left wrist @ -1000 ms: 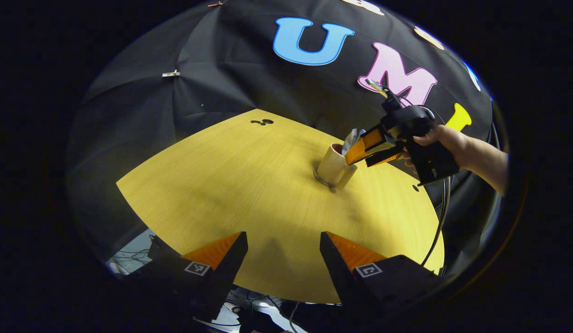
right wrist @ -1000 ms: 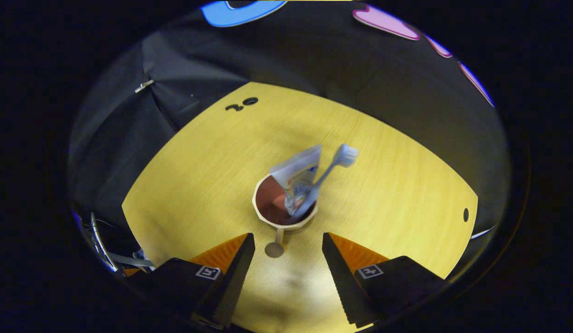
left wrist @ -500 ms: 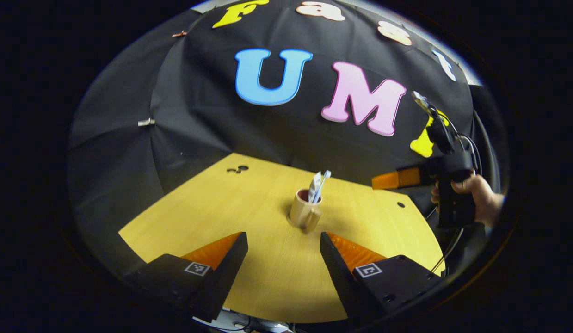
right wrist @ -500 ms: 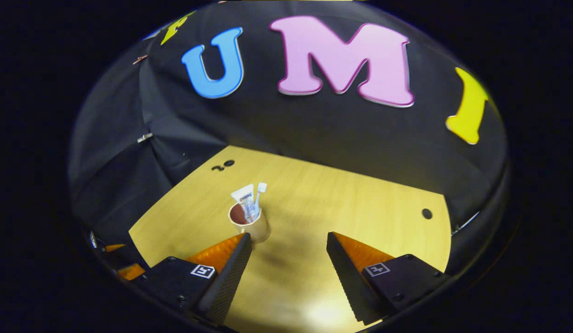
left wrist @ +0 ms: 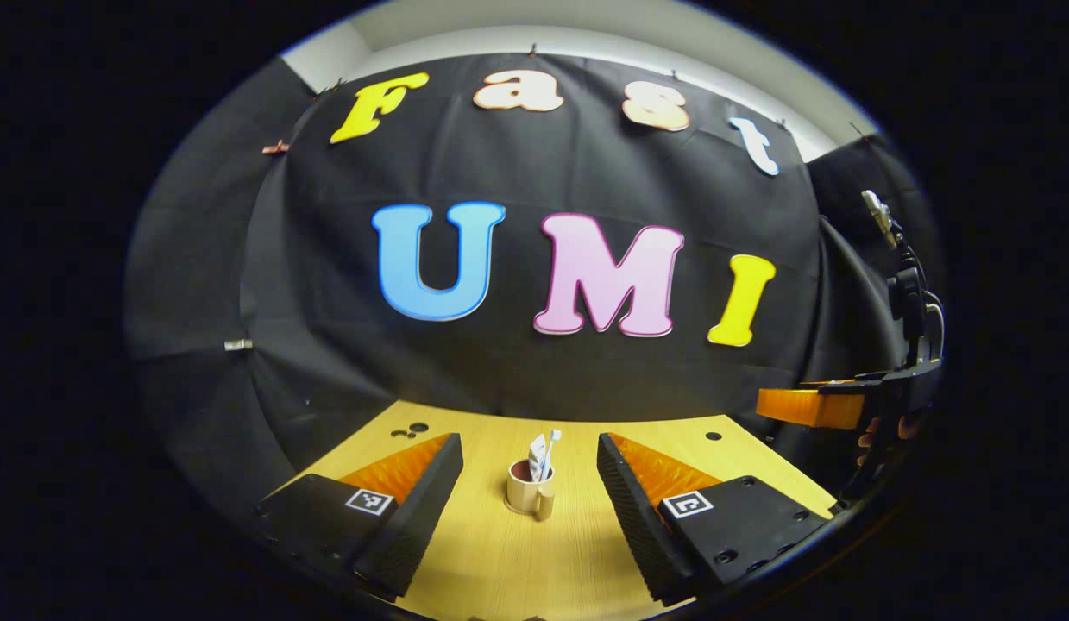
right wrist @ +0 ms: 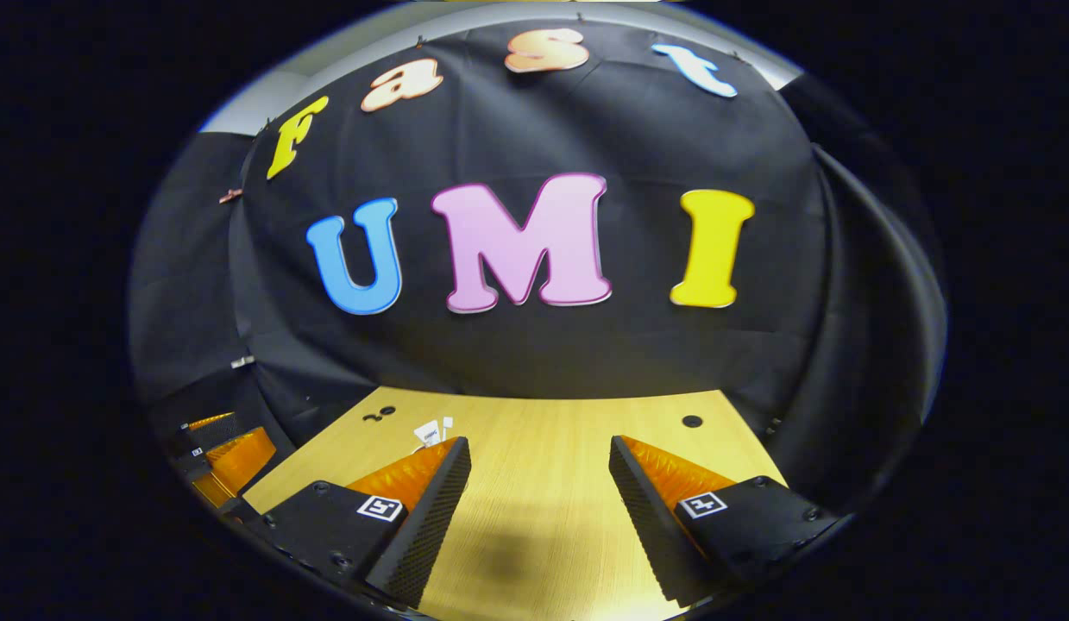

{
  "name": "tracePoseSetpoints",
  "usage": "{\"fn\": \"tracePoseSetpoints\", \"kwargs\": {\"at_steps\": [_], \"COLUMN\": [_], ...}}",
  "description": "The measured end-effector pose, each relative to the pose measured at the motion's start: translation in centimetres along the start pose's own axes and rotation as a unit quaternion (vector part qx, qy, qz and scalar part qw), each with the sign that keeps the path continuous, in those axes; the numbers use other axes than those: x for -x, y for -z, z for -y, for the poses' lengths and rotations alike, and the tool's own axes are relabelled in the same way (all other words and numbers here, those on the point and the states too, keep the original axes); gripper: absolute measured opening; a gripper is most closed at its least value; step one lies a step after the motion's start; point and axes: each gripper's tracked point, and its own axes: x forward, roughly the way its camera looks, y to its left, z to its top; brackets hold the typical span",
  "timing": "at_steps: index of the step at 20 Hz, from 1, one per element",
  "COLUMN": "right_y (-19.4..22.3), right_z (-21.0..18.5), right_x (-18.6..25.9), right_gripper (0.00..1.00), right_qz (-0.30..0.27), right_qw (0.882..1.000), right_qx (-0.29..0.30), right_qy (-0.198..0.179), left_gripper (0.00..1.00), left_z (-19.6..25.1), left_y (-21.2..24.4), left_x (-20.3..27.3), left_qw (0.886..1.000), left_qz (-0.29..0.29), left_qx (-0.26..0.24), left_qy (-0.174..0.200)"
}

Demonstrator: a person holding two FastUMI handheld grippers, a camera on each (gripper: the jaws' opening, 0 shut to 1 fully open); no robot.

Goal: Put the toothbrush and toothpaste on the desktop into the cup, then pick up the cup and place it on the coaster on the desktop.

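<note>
I have my left hand-held gripper (left wrist: 529, 483) spread wide apart with nothing between its fingers, hanging over the near edge of the bench (left wrist: 577, 561). The right hand-held gripper (right wrist: 539, 487) is just as wide and empty. The cup (left wrist: 529, 493) stands upright out in the middle of the bench, handle toward me, with the toothbrush (left wrist: 549, 450) and toothpaste (left wrist: 537, 450) sticking up out of it. In the right gripper view I see only their tips (right wrist: 432, 431) past my left finger. I cannot make out the coaster under the cup. Compared with a second ago, both grippers have pulled back and tilted up: the cup looks far smaller, and the right gripper has left it.
</note>
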Motion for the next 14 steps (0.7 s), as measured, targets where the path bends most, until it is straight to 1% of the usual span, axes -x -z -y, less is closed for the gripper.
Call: {"fn": "tracePoseSetpoints", "kwargs": {"at_steps": [2,4,6,8,10,12,14], "right_y": [0.4,1.4,2.6,4.1,4.6,4.5,4.4], "right_z": [0.6,0.8,-0.2,-0.7,-2.2,-2.3,-3.0], "right_x": [3.4,6.5,9.6,11.8,13.1,13.6,13.8], "right_gripper": [0.99,0.99,0.98,0.99,0.99,0.99,0.99], "right_qz": [0.018,0.033,0.047,0.049,0.05,0.052,0.054], "right_qw": [0.999,0.998,0.997,0.996,0.996,0.996,0.996], "right_qx": [0.002,0.0,-0.002,-0.003,-0.001,0.009,0.004], "right_qy": [0.03,0.057,0.065,0.077,0.067,0.069,0.067], "left_gripper": [0.97,0.97,0.98,0.97,0.97,0.97,0.97], "left_z": [0.8,1.3,1.0,0.2,-0.4,-1.1,-2.0], "left_y": [-0.5,-0.6,-0.3,0.2,0.8,1.1,1.2], "left_x": [1.6,3.4,5.2,6.9,8.1,8.7,9.1], "left_qw": [1.0,0.999,0.999,0.999,0.999,0.999,0.999], "left_qz": [0.016,0.016,0.015,0.011,0.007,0.003,-0.001], "left_qx": [0.003,0.016,0.029,0.027,0.02,0.014,0.017], "left_qy": [0.016,0.034,0.04,0.039,0.043,0.044,0.039]}}
